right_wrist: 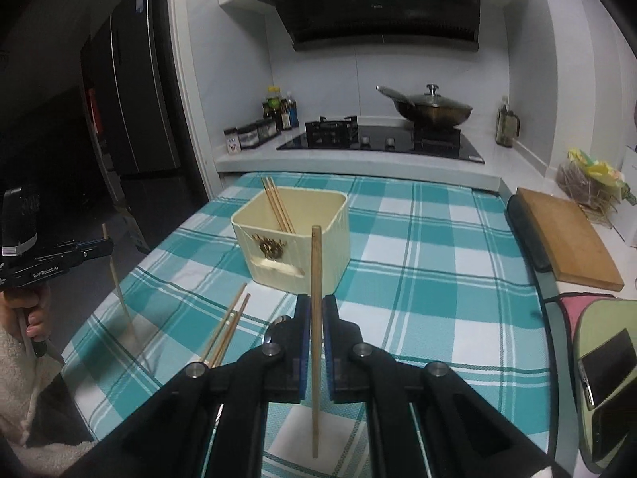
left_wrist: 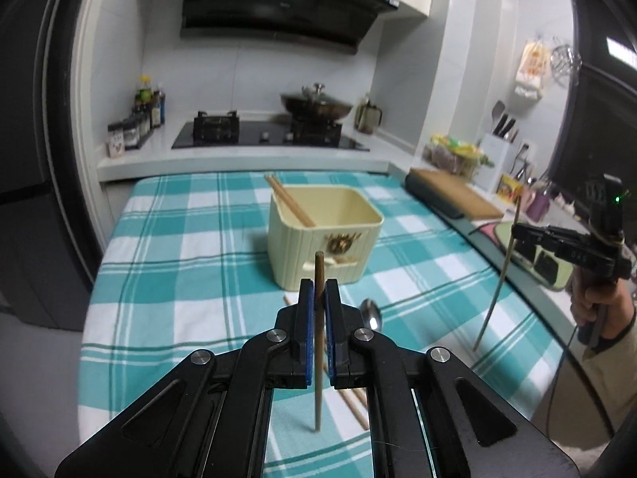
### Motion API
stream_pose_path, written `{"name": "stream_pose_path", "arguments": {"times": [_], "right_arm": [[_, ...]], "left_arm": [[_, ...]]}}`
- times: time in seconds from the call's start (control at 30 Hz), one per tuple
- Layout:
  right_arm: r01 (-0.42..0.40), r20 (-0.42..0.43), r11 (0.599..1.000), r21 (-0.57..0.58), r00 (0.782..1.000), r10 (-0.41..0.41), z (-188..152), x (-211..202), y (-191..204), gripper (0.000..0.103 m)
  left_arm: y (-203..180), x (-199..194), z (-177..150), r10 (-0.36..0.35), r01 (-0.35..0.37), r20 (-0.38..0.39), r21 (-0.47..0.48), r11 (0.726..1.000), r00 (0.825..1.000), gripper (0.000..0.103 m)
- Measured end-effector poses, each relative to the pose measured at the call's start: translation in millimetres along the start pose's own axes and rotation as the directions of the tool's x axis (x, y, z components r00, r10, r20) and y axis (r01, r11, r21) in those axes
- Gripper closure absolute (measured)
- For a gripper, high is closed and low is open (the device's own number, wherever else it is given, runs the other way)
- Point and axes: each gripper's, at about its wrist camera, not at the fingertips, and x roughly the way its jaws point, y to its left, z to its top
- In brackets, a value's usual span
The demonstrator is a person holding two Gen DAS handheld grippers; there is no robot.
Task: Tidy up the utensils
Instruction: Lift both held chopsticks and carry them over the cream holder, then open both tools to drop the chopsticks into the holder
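Observation:
A cream utensil holder stands mid-table on the teal checked cloth with two chopsticks leaning in it. My left gripper is shut on a dark chopstick, held upright in front of the holder. My right gripper is shut on a light wooden chopstick, also upright. The right gripper also shows at the right edge of the left wrist view, the left gripper at the left edge of the right wrist view. Loose chopsticks and a metal spoon lie on the cloth.
A wooden cutting board lies on the counter to the right. A phone sits on a green item at the right edge. The stove with a lidded wok is behind the table. A dark fridge stands left.

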Motion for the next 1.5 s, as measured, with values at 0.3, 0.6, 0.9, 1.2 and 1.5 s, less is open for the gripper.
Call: {"name": "stream_pose_path", "arguments": {"times": [0.3,0.6,0.9,1.2,1.5], "right_arm": [[-0.003,0.064,0.999,-0.032,0.998,0.005,14.5,-5.2,14.7,0.096],[0.002,0.018,0.999,-0.047,1.0,-0.001,24.1,20.2,9.7,0.096],[-0.008,0.178,0.998,-0.069,0.984,0.02,97.5,25.3,10.0,0.096],[-0.005,0.357,0.997,-0.081,0.934,0.033,164.8,81.8,28.2,0.096],[-0.05,-0.004,0.999,0.006,0.999,0.05,126.8,214.6,2.7,0.096]], "left_arm": [[-5.1,-12.3,5.8,-0.019,0.019,0.021,0.017,1.0,1.0,0.1],[1.2,-17.5,17.8,-0.011,0.011,0.037,0.018,1.0,0.999,0.1],[0.0,-26.2,119.6,-0.016,0.014,0.207,0.012,1.0,0.978,0.1],[-9.0,72.1,186.6,0.118,-0.122,0.286,-0.005,0.992,0.951,0.1],[30.3,210.8,134.7,0.083,-0.096,-0.094,-0.137,0.986,0.992,0.099]]}}
